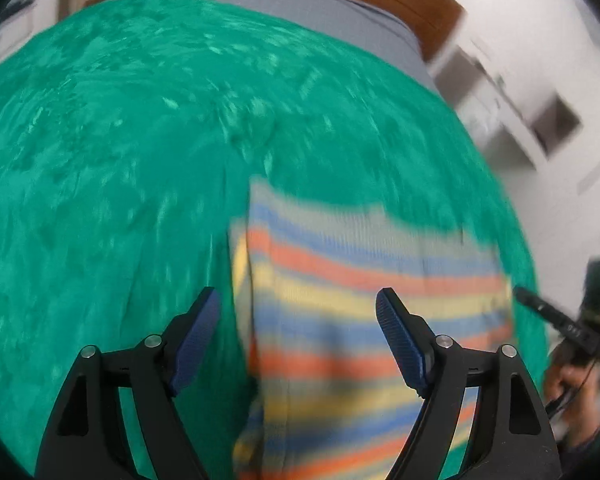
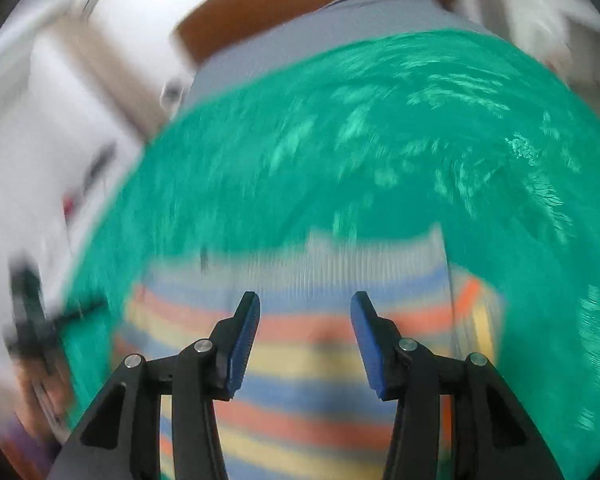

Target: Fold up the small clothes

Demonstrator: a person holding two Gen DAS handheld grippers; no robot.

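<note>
I'm hovering both grippers, left point(image 1: 298, 320) and right point(image 2: 305, 322), jaws open and holding nothing, over the striped garment point(image 1: 360, 312) lying flat on the green cover point(image 1: 140, 160). Best to regrasp matching corners for an even fold.

striped garment point(image 1: 340, 320) lies flat on the green cloth point(image 1: 120, 160).

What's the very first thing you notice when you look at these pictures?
The bright green blanket fills most of both views, spread over a grey bed. On it, near the bottom of each picture, lies a striped garment in blue, orange and yellow bands. The left gripper and right gripper hang just above it, their jaws apart with nothing in them.
</note>
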